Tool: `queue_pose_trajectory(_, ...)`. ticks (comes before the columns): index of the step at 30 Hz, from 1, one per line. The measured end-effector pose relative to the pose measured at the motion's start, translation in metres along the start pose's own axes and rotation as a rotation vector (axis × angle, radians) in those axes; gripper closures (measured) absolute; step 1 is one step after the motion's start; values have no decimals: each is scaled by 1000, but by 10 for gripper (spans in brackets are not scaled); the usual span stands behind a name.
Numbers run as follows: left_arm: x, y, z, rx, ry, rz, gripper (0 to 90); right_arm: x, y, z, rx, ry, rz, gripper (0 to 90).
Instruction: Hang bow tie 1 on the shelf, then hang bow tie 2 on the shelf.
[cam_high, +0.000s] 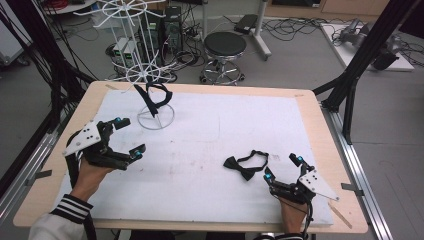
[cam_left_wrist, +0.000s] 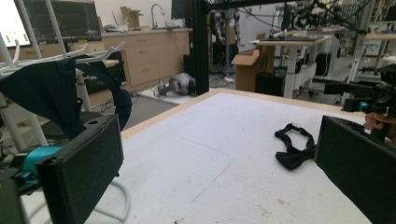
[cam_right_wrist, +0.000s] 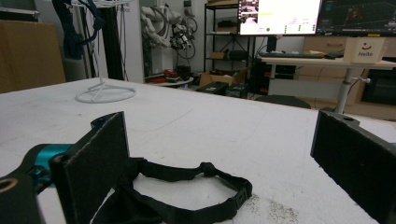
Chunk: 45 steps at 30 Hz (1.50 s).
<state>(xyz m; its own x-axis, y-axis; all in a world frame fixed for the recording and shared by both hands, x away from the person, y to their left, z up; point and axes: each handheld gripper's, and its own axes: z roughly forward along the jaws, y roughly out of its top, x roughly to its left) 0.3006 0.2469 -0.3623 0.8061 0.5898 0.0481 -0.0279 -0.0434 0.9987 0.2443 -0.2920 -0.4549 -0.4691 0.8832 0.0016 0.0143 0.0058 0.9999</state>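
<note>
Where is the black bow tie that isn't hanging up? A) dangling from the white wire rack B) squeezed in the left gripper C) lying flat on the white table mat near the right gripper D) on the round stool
C: the bow tie lies flat on the mat, just ahead of the open right gripper.

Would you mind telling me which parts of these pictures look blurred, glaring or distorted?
High view: even light, faint shadows, the table edges bow slightly. Left gripper view: the near black pads are soft, the bow tie is fairly clear. Right gripper view: the monitor glares white, and the strap up close is slightly soft.
</note>
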Motion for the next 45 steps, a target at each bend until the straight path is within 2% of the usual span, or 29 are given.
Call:
queue_pose_trajectory(3, 0, -3, 1, 14, -2, -1, 17, 1, 0, 0, 9, 0, 12, 35)
queue_pose_trajectory(7, -1, -4, 3, 14, -4, -6, 17, 0, 0, 0, -1, -2, 4, 35)
queue_pose_trajectory(10, -1, -5, 4, 22, -2, 7, 18, 0, 0, 0, 1, 0, 8, 35)
queue_pose_trajectory(15, 1, -7, 3, 9, 1, -13, 17, 0, 0, 0, 0, -1, 1, 35)
queue_pose_trajectory(17, 1, -7, 2, 8, -4, -8, 17, 1, 0, 0, 5, 3, 5, 35)
queue_pose_trajectory(19, 1, -6, 1, 9, -18, -15, 17, 0, 0, 0, 4, 1, 5, 35)
queue_pose_trajectory(21, 1, -5, 2, 33, -46, -12, 17, 0, 0, 0, 6, 0, 6, 35)
queue_pose_trajectory(24, 1, -3, 0, 3, -76, -39, 17, 1, 0, 0, 12, 1, 17, 35)
queue_pose_trajectory(29, -2, -4, -3, -32, -123, -50, 18, -2, 1, 1, 17, 20, 20, 35)
queue_pose_trajectory(32, -2, -4, 0, -13, -149, -37, 18, -3, 2, 2, 46, 37, 21, 35)
queue_pose_trajectory(34, -1, -3, 3, -28, -155, -46, 17, -2, 5, 2, 61, 43, 3, 35)
queue_pose_trajectory(36, -1, -3, 6, -21, -169, -46, 17, -3, 9, 0, 48, 46, -13, 35)
queue_pose_trajectory(44, -7, -4, 11, -9, -197, -45, 18, -9, 26, 1, 70, 87, -13, 35)
queue_pose_trajectory(45, -9, -4, 11, -15, -215, -53, 17, -9, 28, 1, 71, 90, -10, 35)
